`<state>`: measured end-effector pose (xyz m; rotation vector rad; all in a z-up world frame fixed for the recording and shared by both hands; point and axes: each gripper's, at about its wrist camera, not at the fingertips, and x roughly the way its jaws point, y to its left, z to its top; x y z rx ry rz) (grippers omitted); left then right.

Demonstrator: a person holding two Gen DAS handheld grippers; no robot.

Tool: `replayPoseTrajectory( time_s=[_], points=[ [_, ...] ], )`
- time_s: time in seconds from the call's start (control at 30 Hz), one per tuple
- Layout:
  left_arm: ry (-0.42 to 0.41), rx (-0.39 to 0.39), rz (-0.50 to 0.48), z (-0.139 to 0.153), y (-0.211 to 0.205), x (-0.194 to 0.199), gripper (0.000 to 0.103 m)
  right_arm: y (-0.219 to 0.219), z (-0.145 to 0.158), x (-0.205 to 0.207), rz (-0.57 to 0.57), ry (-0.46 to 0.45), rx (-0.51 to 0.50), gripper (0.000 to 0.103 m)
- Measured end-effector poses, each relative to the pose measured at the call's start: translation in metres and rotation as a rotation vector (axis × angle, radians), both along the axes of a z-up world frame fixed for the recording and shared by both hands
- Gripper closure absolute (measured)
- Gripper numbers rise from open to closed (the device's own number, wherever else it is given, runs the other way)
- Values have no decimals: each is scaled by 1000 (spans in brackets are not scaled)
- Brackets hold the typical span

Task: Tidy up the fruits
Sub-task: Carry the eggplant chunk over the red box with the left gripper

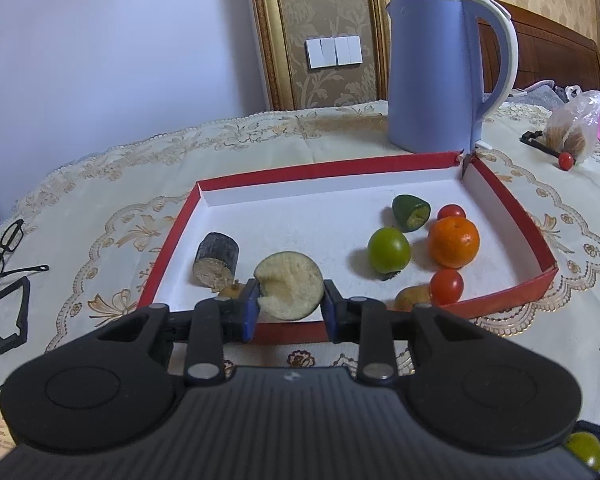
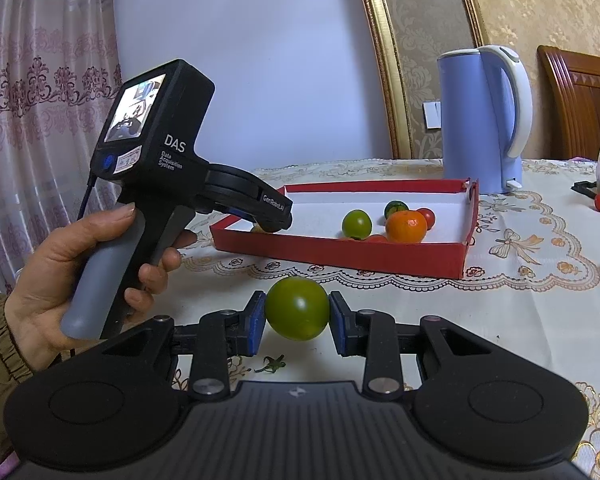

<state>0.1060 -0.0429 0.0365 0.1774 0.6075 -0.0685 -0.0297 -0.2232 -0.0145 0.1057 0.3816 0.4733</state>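
Both hand-held grippers clamp fruit: left [image 1: 289, 305] a pale slice [image 1: 289, 285], right [image 2: 297, 317] a green fruit [image 2: 297, 308].

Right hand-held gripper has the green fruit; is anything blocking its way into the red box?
Only the red cardboard box's near wall lies between the round green fruit and inside; open white floor beyond it.

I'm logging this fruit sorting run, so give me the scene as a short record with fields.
Left gripper: shut on eggplant slice, at the red tray's near edge
Right gripper: shut on green tomato, in front of the tray
In tray: orange, green fruit, red tomatoes
Behind tray: blue kettle
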Motion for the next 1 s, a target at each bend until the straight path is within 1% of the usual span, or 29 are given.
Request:
replayPoseTrajectory(
  time_s=[0.63,1.0],
  points=[
    [16,27,5,-2,-8,24,74,-6,0,-1,-14,9,9,70],
    [40,44,31,-7,-9,43,74,-8,1,-4,-21,9,12,70]
  ],
)
